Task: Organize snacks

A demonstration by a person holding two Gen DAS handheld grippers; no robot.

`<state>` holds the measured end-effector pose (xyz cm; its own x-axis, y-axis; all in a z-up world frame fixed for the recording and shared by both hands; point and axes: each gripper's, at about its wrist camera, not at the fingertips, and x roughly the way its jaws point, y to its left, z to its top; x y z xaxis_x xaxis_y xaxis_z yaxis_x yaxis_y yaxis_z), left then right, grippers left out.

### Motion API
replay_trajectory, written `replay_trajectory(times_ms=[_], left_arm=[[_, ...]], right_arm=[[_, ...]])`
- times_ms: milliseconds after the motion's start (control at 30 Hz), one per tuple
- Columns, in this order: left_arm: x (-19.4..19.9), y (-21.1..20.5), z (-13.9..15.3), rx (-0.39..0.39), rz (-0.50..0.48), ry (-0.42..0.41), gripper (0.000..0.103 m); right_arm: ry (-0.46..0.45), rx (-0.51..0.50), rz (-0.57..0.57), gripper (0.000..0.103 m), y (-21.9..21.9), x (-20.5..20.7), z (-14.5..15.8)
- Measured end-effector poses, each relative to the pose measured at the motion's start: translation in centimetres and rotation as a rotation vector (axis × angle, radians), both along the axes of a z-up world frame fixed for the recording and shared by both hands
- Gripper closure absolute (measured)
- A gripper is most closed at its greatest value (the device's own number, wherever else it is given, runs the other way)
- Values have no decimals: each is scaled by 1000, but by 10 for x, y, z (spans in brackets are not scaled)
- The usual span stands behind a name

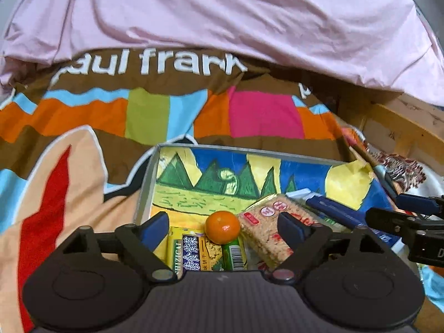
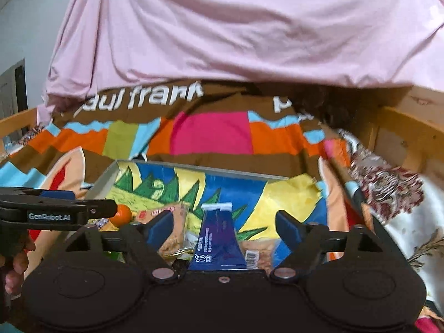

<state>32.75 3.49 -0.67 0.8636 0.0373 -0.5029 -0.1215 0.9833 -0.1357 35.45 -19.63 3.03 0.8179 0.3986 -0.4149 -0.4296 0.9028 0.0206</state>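
Colourful printed bedsheet (image 1: pixel 177 111) (white lettering along far edge) spread underneath; pink blanket (image 1: pixel 222 14) bunched far; wooden frame (image 2: pixel 402 127) right; patterned cloth (image 2: pixel 388 186) near right.

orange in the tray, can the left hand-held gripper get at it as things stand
Probably yes: the orange sits uncovered on top of the snack packs, just ahead of the open left hand-held gripper, with nothing between them.

The yellow-green packet (image 1: pixel 191 252) and the rice cracker bar (image 1: pixel 273 231) run under the left gripper's body, their near ends hidden. In the right wrist view the blue pouch (image 2: pixel 217 238) is cut off the same way (its small print is too blurred to read). The pink sheet (image 1: pixel 222 14) covers the first letter printed on the blanket (image 1: pixel 83 116).
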Motion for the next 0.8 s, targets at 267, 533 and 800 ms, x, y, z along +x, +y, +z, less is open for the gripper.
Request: replay_trajectory(times_ms=[267, 533, 800], left_arm=[[-41, -9, 30, 16, 9, -109, 1], [-88, -21, 54, 31, 9, -192, 0], [-138, -26, 64, 16, 31, -245, 0]], right_arm=[[-53, 80, -18, 4, -22, -38, 26], [-139, 72, 7, 1, -27, -88, 47], [-147, 95, 20, 1, -37, -134, 56]])
